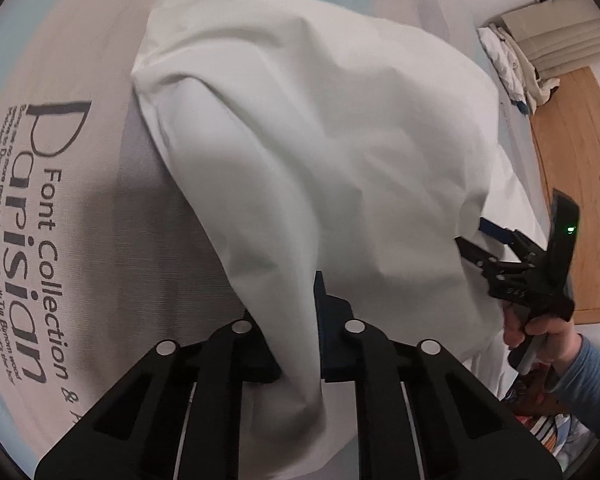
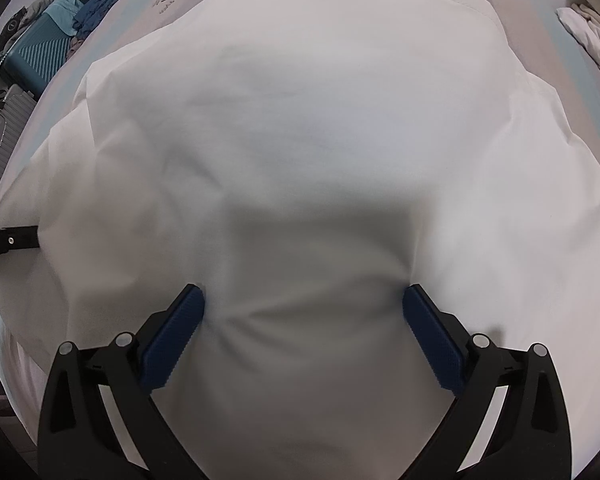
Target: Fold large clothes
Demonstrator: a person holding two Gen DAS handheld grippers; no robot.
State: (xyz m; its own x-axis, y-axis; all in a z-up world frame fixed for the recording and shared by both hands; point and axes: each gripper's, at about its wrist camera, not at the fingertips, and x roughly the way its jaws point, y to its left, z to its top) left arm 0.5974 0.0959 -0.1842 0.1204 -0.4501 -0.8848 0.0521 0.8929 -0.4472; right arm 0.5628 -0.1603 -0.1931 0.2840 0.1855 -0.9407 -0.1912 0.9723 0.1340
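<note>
Left gripper clenched on a bunched fold of the white garment; cloth rises from the jaws toward 12 o'clock and drapes over the printed bedspread. Right gripper released, jaws spread wide, blue pads pressing down on the garment's flat middle. In the left view it sits at 3 o'clock, touching the garment's edge. Crumpled clothes at 2 o'clock. Teal suitcase at 10 o'clock, right view.
</note>
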